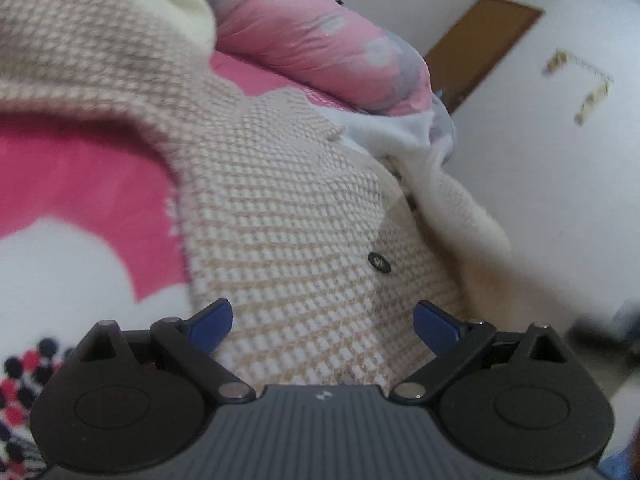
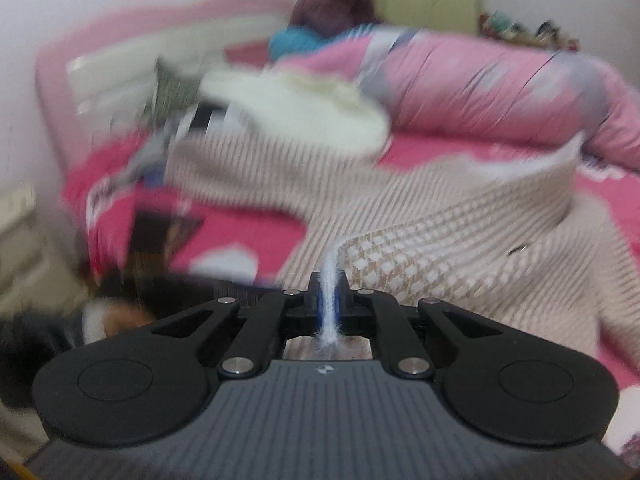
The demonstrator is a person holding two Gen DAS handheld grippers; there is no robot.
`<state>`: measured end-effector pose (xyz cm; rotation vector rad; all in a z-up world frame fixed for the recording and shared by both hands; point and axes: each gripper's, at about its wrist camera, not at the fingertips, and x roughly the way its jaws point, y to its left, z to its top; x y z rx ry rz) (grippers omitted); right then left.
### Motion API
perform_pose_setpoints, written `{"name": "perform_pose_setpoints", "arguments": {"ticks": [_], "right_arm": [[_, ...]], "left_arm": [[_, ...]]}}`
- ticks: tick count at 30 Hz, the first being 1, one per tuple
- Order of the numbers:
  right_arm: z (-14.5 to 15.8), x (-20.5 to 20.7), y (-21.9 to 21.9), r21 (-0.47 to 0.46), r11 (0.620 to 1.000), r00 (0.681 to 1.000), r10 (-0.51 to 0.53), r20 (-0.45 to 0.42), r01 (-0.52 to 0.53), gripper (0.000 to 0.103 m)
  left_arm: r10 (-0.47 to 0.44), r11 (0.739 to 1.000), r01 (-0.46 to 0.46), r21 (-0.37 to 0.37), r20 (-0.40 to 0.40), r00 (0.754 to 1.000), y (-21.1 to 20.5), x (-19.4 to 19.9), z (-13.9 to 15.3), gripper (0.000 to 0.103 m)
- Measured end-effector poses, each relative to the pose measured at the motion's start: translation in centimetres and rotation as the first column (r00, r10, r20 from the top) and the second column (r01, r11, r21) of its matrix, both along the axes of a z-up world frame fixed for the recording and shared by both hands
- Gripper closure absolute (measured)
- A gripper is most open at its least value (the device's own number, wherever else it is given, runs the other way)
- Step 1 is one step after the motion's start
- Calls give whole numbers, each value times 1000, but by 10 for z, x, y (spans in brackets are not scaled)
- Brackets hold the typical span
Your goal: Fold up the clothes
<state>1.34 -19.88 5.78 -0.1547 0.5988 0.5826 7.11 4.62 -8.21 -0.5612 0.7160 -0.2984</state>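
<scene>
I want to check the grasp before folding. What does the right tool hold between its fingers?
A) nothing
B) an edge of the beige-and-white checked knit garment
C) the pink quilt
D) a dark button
B: the right tool is shut on a white fuzzy edge of the beige-and-white checked knit garment, which runs up from between its fingers.

A home bedroom is showing ahead of the tongs: a bed (image 2: 248,236) wearing a pink patterned sheet, a rolled pink quilt (image 2: 500,92) lying across its far side, a pink headboard (image 2: 120,40) standing beyond, and a wooden door (image 1: 480,40) showing in a white wall.
</scene>
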Motion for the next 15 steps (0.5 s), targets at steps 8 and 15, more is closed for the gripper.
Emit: {"name": "perform_pose_setpoints", "arguments": {"ticks": [8,15], "right_arm": [[-75,-23,61,-186,972,989,138,-60,-147,98],[-100,-60,64,-205,956,978,210,-18,-209,66]], "left_arm": [[-36,999,36,2,1,999,3,-18,2,5],[-140,985,136,106,31,990,-28,-22,9,5]]}}
